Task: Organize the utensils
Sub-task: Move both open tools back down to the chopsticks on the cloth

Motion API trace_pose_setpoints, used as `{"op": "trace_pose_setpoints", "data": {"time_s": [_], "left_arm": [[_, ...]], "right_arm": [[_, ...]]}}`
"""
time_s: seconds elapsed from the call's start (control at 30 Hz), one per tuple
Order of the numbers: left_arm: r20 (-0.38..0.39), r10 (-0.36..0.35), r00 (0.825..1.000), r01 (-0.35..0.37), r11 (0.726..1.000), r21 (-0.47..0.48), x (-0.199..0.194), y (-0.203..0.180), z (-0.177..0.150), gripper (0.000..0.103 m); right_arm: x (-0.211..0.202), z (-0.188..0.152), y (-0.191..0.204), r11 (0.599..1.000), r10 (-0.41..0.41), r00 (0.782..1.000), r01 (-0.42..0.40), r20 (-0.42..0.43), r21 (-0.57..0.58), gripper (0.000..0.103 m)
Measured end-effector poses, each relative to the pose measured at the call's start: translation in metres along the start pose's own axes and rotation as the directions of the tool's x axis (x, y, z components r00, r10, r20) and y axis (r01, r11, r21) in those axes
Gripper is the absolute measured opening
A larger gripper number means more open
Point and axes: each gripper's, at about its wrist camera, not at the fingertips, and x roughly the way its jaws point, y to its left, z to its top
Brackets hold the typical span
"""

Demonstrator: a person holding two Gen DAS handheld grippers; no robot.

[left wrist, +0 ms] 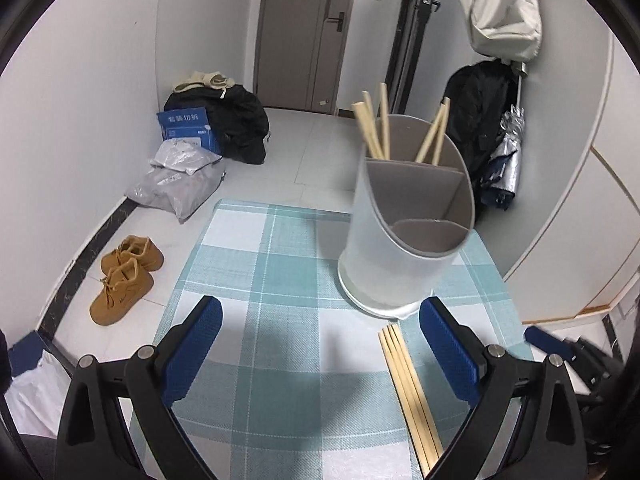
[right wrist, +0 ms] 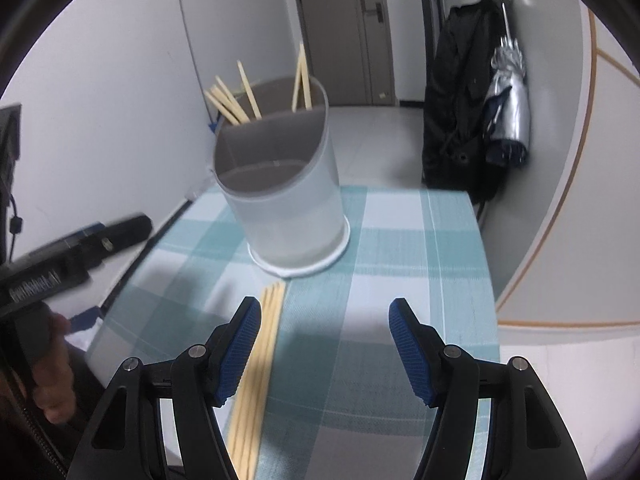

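Fingers of both grippers, left (left wrist: 320, 344) and right (right wrist: 325, 340), stood wide and empty. Loose chopsticks (right wrist: 260, 356) lay flat on the surface before the holder (right wrist: 284, 196); right should centre over them before pinching.

My row of pale wooden chopsticks (left wrist: 408, 392) runs off the bottom edge in both views, ends unseen. My left gripper (right wrist: 80, 240) shows blurred at the right camera's edge. The frosted divided holder (left wrist: 404, 232) hides its chopsticks' lower halves.
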Motion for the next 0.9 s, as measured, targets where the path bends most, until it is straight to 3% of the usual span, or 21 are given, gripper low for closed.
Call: {"op": "trace_pose_setpoints", "data": {"time_s": [0.2,0.37,0.5,0.7,0.9], "left_arm": [[-0.024,0.006,1.0,-0.006,0.999,-0.032,0.006,0.016,0.0,0.096],[-0.04,0.008,0.999,-0.01,0.998,-0.068,0.009,0.027,0.003,0.096],[-0.047,0.016,0.999,-0.02,0.995,-0.096,0.012,0.036,0.008,0.096],[-0.082,0.028,0.996,-0.039,0.991,-0.132,0.017,0.045,0.009,0.096],[-0.115,0.025,0.993,-0.046,0.983,-0.179,0.021,0.056,0.008,0.096]], "right_arm": [[0.024,-0.002,0.006,1.0,-0.006,0.994,0.004,-0.105,-0.02,0.066],[0.052,-0.005,0.012,0.997,-0.024,0.978,0.009,-0.208,-0.073,0.065],[0.062,-0.006,0.018,0.996,-0.013,0.971,-0.009,-0.241,-0.087,0.061],[0.073,-0.011,0.034,0.992,-0.002,0.957,-0.035,-0.289,-0.121,0.054],[0.075,-0.01,0.041,0.989,-0.034,0.945,-0.016,-0.326,-0.149,0.039]]}}
